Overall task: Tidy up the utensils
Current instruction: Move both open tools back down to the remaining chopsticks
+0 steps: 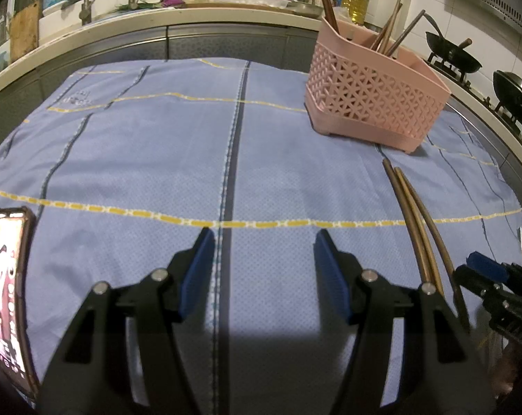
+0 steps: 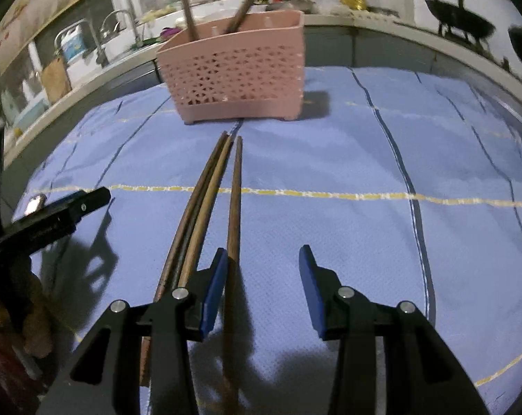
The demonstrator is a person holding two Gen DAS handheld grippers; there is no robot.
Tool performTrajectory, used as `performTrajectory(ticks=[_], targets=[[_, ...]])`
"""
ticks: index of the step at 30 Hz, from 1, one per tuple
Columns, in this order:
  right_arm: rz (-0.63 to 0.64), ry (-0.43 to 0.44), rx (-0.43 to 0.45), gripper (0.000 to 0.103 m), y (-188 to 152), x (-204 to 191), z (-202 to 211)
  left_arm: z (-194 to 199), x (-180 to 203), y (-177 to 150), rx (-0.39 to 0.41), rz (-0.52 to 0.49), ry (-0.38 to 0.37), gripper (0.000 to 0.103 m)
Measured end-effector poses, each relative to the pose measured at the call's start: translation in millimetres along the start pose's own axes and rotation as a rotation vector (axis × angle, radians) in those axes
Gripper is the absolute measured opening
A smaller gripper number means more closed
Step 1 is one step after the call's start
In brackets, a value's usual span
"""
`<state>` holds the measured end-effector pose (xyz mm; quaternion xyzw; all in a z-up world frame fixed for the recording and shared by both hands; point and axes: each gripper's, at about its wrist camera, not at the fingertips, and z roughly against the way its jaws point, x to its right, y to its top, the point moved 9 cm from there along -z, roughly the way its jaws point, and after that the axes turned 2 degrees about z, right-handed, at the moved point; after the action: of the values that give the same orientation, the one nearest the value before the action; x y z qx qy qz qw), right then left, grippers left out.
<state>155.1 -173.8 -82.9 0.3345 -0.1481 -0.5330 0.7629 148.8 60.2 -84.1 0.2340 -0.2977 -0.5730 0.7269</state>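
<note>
My right tool (image 2: 261, 263) is spread over the chopsticks (image 2: 205, 207) lying just before the pink basket (image 2: 233, 79), one stick between its jaws for a pickup. My left tool (image 1: 264, 249), spread and empty, waits beside them.

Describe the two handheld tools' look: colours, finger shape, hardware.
Both match. The left tool and the right tool have matte black angular linkage arms, round silver pivot pins and flat blue pads on the finger insides. No cables, markings or sleeves visible.
</note>
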Motion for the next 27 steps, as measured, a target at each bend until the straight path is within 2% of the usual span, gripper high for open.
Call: performTrajectory(ticks=[7,10,12,14,17,21,27], targets=[[-0.002,0.041,0.008,0.043,1.7,-7.2,6.1,0.0,0.9,-0.8,-0.001,-0.006,0.005,0.059],[0.048,0.006,-0.001,0.043,-2.4,-12.2,1.5,-0.1,1.1,-1.3,-0.002,-0.011,0.009,0.060],[0.073,-0.022,0.006,0.038,-4.5,-11.8,-1.2,-0.2,1.1,-1.5,-0.003,-0.014,0.011,0.060],[0.092,-0.050,0.015,0.024,-3.3,-9.6,-2.2,-0.4,1.3,-1.5,-0.003,-0.016,0.013,0.060],[0.067,-0.071,0.027,0.010,-1.0,4.2,-2.6,-0.5,2.0,-1.8,-0.004,-0.022,0.018,0.061],[0.012,-0.087,0.032,0.008,-0.9,24.5,-0.4,-0.9,2.7,-1.9,-0.007,-0.029,0.021,0.062],[-0.086,-0.026,0.008,0.007,-8.2,46.2,7.7,-3.4,7.9,-0.9,-0.022,-0.055,0.027,0.068]])
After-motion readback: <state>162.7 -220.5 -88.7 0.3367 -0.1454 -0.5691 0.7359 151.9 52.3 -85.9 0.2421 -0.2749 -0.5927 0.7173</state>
